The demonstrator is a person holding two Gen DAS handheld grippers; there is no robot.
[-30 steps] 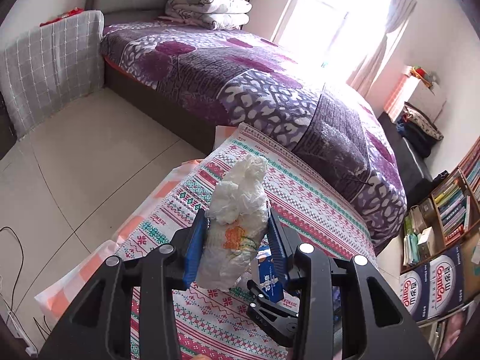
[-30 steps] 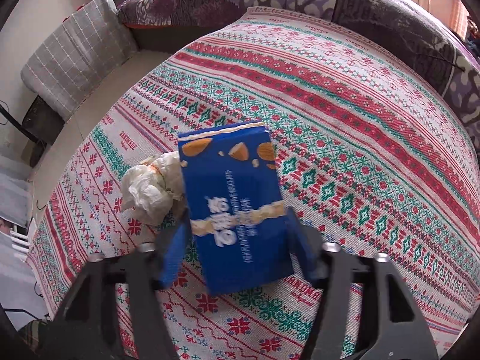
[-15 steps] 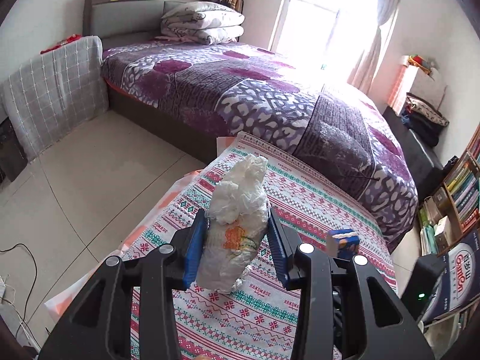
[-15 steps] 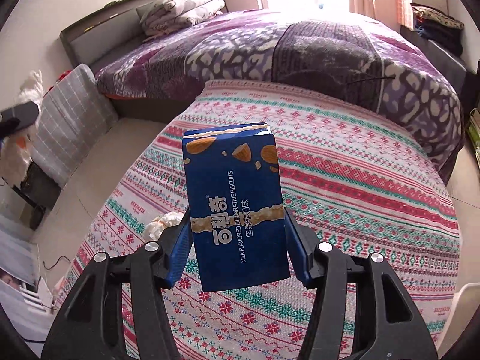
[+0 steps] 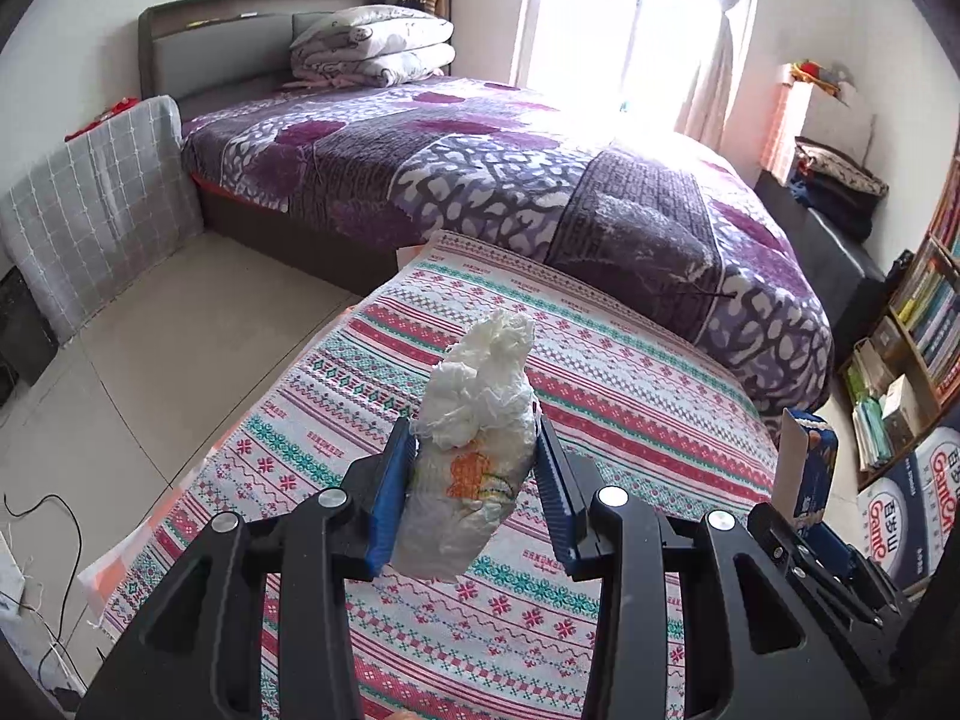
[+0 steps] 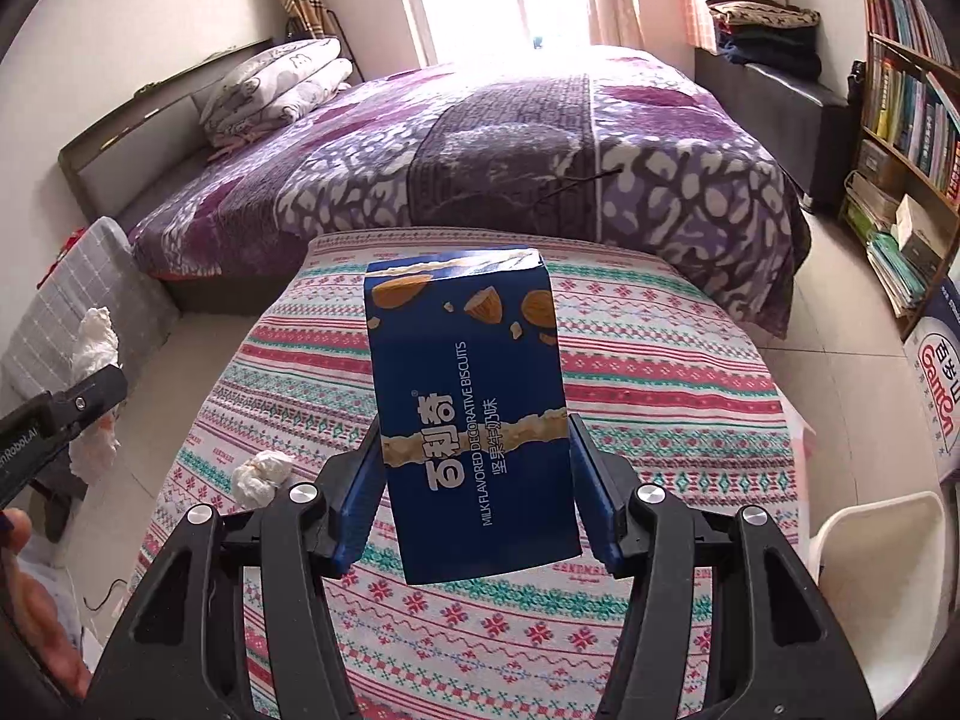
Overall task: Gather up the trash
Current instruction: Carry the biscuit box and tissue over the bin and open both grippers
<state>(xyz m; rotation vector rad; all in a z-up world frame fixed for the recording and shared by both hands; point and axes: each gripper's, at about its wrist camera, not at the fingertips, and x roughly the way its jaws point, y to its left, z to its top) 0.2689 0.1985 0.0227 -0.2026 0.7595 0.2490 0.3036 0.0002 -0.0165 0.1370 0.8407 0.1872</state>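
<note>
My left gripper [image 5: 474, 480] is shut on a crumpled white plastic bag stuffed with tissue [image 5: 474, 438] and holds it above the patterned tablecloth [image 5: 630, 396]. My right gripper [image 6: 474, 480] is shut on a blue biscuit box [image 6: 474, 420], held upright above the same cloth [image 6: 660, 384]. That box also shows at the right of the left wrist view [image 5: 807, 462]. A crumpled white tissue ball [image 6: 261, 471] lies on the cloth near its left edge. The left gripper with its bag [image 6: 93, 342] shows at the left edge of the right wrist view.
A bed with a purple quilt [image 5: 510, 168] stands beyond the table. A grey checked cushion [image 5: 96, 204] leans at the left over the tiled floor [image 5: 150, 348]. Bookshelves [image 6: 906, 114] line the right wall. A white chair [image 6: 876, 546] is at the table's right.
Both grippers have risen and tilted up with their loads, so more of the room shows. The tissue ball stays on the cloth, now farther below.
</note>
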